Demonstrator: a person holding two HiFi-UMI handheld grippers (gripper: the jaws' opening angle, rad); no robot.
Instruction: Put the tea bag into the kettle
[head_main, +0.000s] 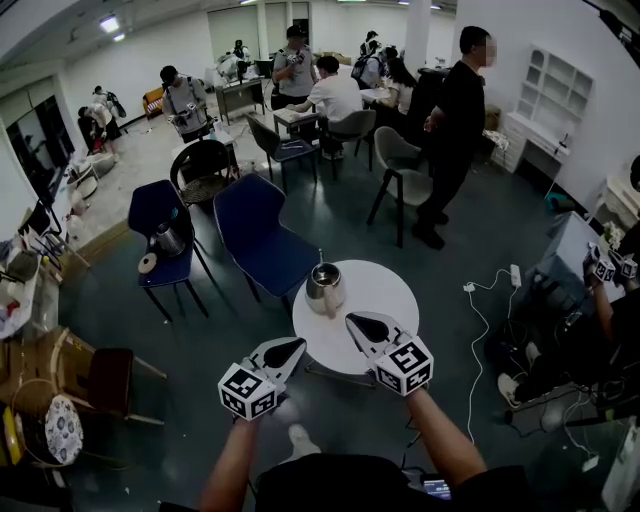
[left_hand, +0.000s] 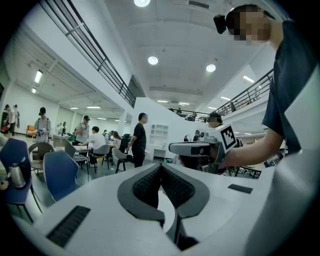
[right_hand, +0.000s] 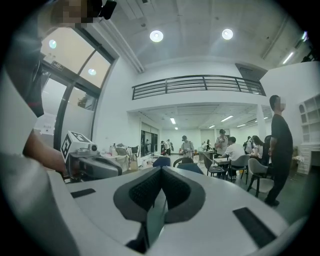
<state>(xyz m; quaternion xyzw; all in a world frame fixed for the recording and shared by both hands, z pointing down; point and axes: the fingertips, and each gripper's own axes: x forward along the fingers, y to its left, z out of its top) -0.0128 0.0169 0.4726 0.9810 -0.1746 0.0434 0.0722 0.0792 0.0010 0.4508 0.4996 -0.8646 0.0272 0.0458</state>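
Our left gripper (head_main: 284, 352) and right gripper (head_main: 367, 327) hover pressed together and empty, with the kettle (head_main: 324, 287) just ahead on the bench (head_main: 385, 290). We see no tea bag, so finding it likely comes first.

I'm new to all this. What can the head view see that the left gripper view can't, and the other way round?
Only the head view: the round white table and the kettle standing on it.
Only the left gripper view: the ceiling lights and the balcony railing above.
Both: the left tongs and the right tongs, each shut with nothing between them, the standing man in black, and a blue chair.
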